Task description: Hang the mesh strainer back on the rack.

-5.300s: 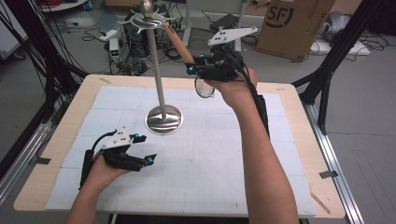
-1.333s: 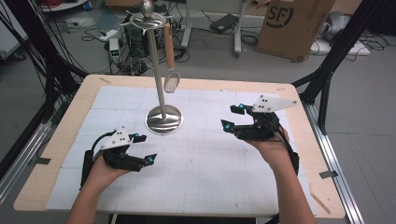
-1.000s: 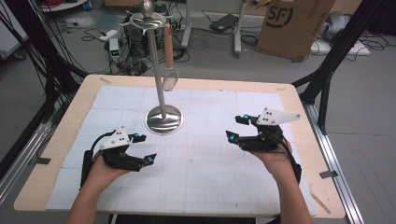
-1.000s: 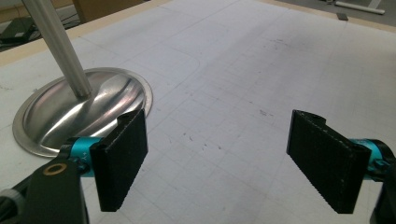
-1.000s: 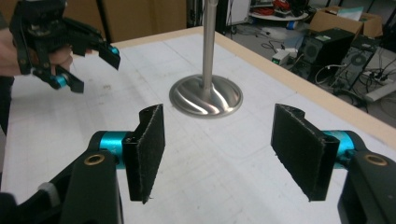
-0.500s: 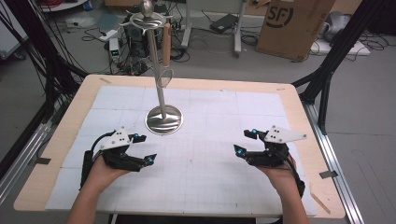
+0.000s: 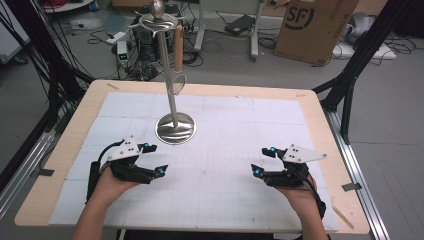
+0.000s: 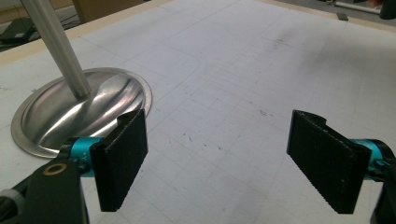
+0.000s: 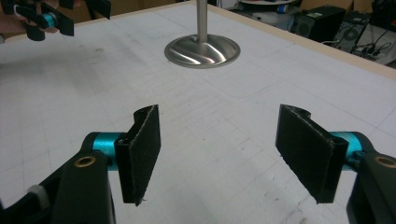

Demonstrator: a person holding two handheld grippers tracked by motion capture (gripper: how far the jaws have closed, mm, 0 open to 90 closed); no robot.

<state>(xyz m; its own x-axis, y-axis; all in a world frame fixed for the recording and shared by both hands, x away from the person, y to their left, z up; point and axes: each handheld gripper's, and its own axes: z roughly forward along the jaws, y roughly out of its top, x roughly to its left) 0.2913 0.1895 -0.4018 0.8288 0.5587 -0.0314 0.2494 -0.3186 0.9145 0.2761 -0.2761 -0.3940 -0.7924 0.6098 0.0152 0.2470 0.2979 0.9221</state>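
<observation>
I am holding both the left gripper (image 7: pixel 148 162) and the right gripper (image 7: pixel 261 161) wide and empty, the right one's jaws having just been opening; a cardboard box (image 7: pixel 316 26) beyond is reading "SF".

1. The left gripper (image 7: pixel 150 159) is a matte black body topped by a pale grey three-cornered plate dotted with small dark screw holes, with turquoise points at its jaw tips.
2. The right gripper (image 7: pixel 264 161) matches it: black frame, light grey triangular plate, turquoise accents.
3. A black cable (image 7: pixel 93 172) loops from the left gripper's rear past the wrist; another trails from the right gripper.
4. Seen close in the left gripper view, the pads (image 8: pixel 122 158) are flat black rectangular blocks with finely ribbed faces, each on a turquoise anodised cylinder.
5. A brass-coloured ring (image 9: pixel 85 162) sits in the black arm by each jaw.
6. Both forearms are bare, sleeveless.
</observation>
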